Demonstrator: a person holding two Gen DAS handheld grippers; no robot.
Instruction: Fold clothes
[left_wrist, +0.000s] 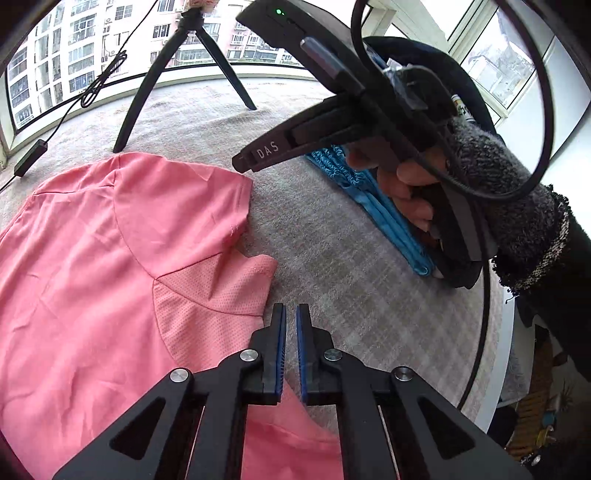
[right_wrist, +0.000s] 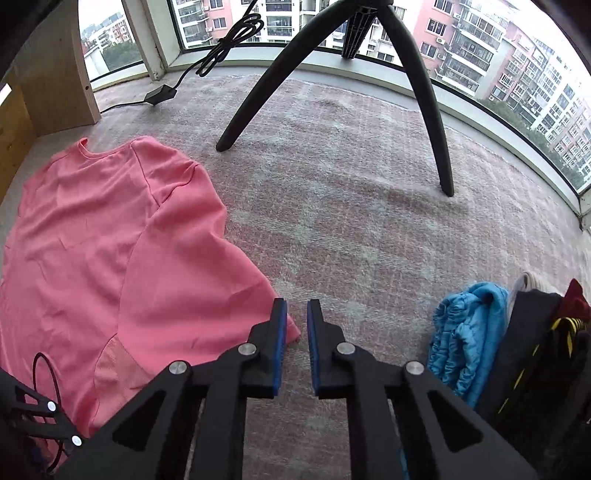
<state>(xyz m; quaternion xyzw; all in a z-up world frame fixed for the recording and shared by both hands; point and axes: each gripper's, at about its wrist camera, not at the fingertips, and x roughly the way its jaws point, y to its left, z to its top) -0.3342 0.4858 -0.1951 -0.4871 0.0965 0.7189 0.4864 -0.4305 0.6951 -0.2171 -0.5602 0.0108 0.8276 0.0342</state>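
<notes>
A: Two grippers, one pink shirt (right_wrist: 122, 251) — how does it lie?

B: Spread flat on the grey woven mat (right_wrist: 351, 221), collar toward the window edge, hem toward the person. Its long axis runs from near edge to far edge. One sleeve looks turned in over the body, with a mesh panel showing beside it, so this could be a shirt laid out for folding or one with a side fold already made. I can't settle which.

A: And the tools?

B: The left gripper (left_wrist: 290, 314) hangs over the shirt's right-hand margin, its blue pads parted by a narrow gap, nothing between them. The right gripper (right_wrist: 296, 314) sits just off the same edge, near the hem corner, jaws likewise slightly apart and empty.

A: Which is nearer the cloth?

B: The left — fabric runs under its frame. The right is a little to the side, over bare mat, its tips beside the corner of the shirt.

A: The pose?

B: Both point forward and down toward the mat. In the left view the person's hand (left_wrist: 406, 192), in a grey knitted sleeve, holds the right tool raised and angled leftward toward the shirt.

A: Anything else?

B: A blue garment (right_wrist: 469, 332) and dark clothes lie at the mat's right edge; a black tripod (right_wrist: 332, 92) stands toward the far edge.
</notes>
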